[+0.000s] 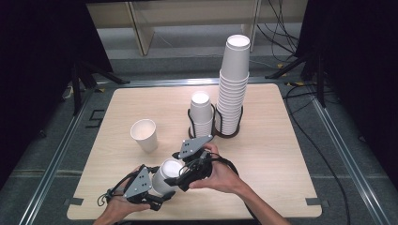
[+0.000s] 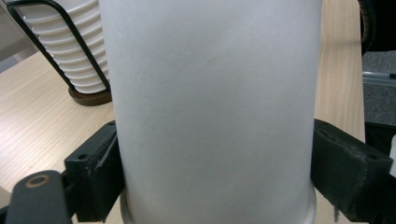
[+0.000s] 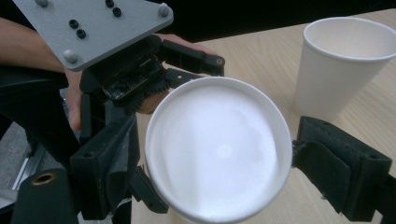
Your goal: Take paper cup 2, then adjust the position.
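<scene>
From the high view we see the white paper cup (image 1: 168,174) near the worktop's (image 1: 281,154) front edge, between the left gripper (image 1: 157,199) and the right gripper (image 1: 180,180). In the left gripper view, the cup (image 2: 215,112) sits between our jaws, both pads pinching its wall. In the right gripper view, the cup's open rim (image 3: 218,148) lies between the jaws; whether they press it, we cannot tell.

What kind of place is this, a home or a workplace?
Most likely a lab or recording workspace, not a home: a bare wooden table fenced by black curtains, loose cables on the floor behind it, and hand-held grippers working on paper cups.
</scene>
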`<state>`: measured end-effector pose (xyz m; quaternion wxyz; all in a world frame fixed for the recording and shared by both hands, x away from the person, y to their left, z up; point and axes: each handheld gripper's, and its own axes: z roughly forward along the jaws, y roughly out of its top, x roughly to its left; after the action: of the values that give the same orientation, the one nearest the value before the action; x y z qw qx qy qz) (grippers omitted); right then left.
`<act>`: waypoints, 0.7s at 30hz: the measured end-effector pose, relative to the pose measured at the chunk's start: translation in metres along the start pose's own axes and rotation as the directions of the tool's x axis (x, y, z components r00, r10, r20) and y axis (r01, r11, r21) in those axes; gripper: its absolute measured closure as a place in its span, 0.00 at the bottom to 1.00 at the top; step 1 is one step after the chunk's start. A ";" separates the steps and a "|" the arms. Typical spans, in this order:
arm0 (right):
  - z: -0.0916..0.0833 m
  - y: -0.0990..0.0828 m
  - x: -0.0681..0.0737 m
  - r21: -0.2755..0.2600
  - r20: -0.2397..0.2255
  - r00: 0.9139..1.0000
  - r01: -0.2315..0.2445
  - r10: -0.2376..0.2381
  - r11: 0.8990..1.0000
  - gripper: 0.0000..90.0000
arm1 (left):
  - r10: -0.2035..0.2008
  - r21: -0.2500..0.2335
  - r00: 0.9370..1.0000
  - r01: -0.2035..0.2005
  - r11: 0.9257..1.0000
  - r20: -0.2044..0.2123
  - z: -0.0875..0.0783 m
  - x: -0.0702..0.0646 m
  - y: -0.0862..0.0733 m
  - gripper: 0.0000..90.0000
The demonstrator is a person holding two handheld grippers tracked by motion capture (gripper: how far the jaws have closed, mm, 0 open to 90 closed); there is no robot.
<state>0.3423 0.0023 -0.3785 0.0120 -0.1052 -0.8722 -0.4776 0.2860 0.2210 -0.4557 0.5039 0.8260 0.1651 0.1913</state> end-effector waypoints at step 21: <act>0.019 -0.005 0.001 0.075 -0.059 0.998 0.042 -0.038 0.996 0.18 | 0.055 0.033 0.998 -0.056 0.998 0.013 -0.001 -0.004 0.001 0.14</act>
<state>0.3415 0.0155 -0.3928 0.0313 -0.0734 -0.8909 -0.4472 0.2822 0.2199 -0.4547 0.4856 0.8396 0.1422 0.1975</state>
